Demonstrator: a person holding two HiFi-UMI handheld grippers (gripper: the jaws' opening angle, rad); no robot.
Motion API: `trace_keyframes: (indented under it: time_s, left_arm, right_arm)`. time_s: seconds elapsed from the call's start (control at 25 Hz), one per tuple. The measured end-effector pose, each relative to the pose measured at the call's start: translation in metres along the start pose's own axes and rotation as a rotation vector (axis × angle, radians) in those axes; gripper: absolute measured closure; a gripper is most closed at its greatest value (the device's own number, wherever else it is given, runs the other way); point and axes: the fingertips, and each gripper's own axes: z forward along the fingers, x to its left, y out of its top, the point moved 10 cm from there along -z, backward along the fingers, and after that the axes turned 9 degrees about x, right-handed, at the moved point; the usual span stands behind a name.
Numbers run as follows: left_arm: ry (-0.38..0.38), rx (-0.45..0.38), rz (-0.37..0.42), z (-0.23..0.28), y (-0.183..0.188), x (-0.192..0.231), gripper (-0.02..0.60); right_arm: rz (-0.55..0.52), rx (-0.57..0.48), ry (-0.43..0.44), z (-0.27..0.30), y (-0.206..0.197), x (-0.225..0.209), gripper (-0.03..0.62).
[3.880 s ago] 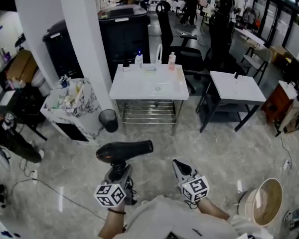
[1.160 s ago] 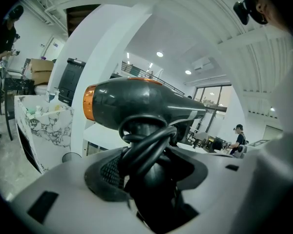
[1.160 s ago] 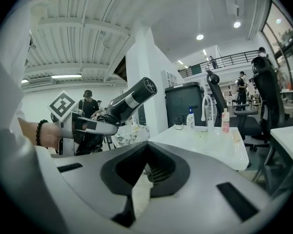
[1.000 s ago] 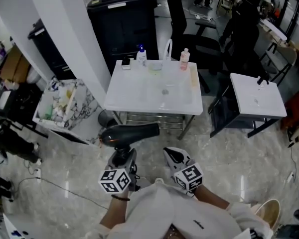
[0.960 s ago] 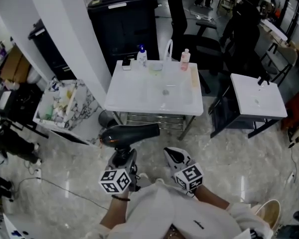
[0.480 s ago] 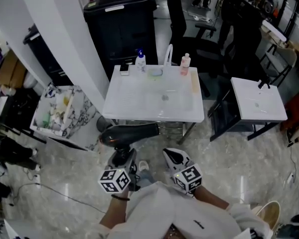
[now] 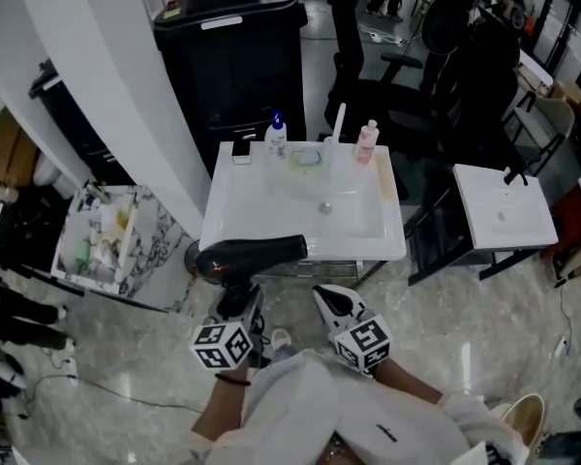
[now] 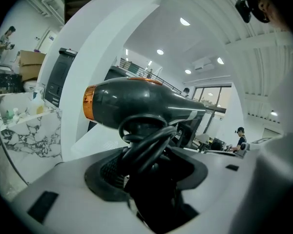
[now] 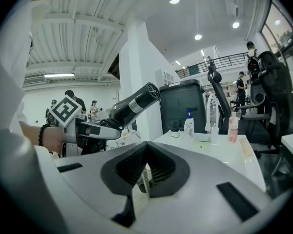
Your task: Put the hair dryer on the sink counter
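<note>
Head view: the white sink counter [image 7: 234, 223] stands straight ahead. A faucet [image 7: 336, 124] rises at its back edge, with a blue-capped bottle [image 7: 277, 136] and a small dark item [image 7: 242, 148] to its left and a pink bottle [image 7: 368, 141] to its right. A black bin [image 7: 234, 56] stands behind the counter. A white pillar [image 7: 126, 114] and a marble-patterned box [image 7: 102, 250] are at its left, and a second white table [image 7: 504, 216] is at its right. The hair dryer [image 7: 257, 255] hangs in front of the counter, its nozzle overlapping the near edge. Its long axis runs left to right, orange rear to the left. The left gripper [image 7: 234, 303] carries it from below, and the right gripper [image 7: 329, 301] is just beside, not touching it.

Left gripper view: the jaws clamp the dryer's handle, with the cord [image 8: 146, 150] looped round it. The barrel lies level across the jaws, nozzle to the right.

Right gripper view: the jaws are closed together and empty. The counter lies ahead with nothing in the way, and the dryer is at upper left.
</note>
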Motion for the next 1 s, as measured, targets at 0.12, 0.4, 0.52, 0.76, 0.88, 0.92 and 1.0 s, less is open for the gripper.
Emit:
trace_keyframes:
  time_s: [0.12, 0.4, 0.52, 0.76, 0.88, 0.92, 1.0]
  left_arm:
    - [-0.016, 0.002, -0.008, 0.018, 0.015, 0.016, 0.328]
    - [-0.056, 0.045, -0.005, 0.057, 0.046, 0.058, 0.328]
    - [-0.075, 0.064, 0.013, 0.068, 0.056, 0.073, 0.328]
    - [-0.071, 0.104, 0.013, 0.086, 0.065, 0.094, 0.328]
    - [-0.065, 0.118, 0.009, 0.095, 0.067, 0.102, 0.328]
    - [-0.062, 0.125, 0.007, 0.098, 0.067, 0.104, 0.328]
    - [-0.053, 0.136, 0.003, 0.106, 0.068, 0.108, 0.328]
  right_arm:
    - [-0.014, 0.003, -0.017, 0.026, 0.012, -0.007, 0.577]
    - [-0.001, 0.03, -0.06, 0.077, 0.033, -0.018, 0.577]
    - [0.01, 0.035, -0.076, 0.096, 0.038, -0.022, 0.577]
    - [0.024, 0.052, -0.073, 0.126, 0.046, -0.025, 0.577]
    - [0.021, 0.068, -0.07, 0.138, 0.047, -0.03, 0.577]
    - [0.023, 0.068, -0.071, 0.141, 0.047, -0.032, 0.577]
    - [0.026, 0.066, -0.066, 0.146, 0.05, -0.037, 0.577]
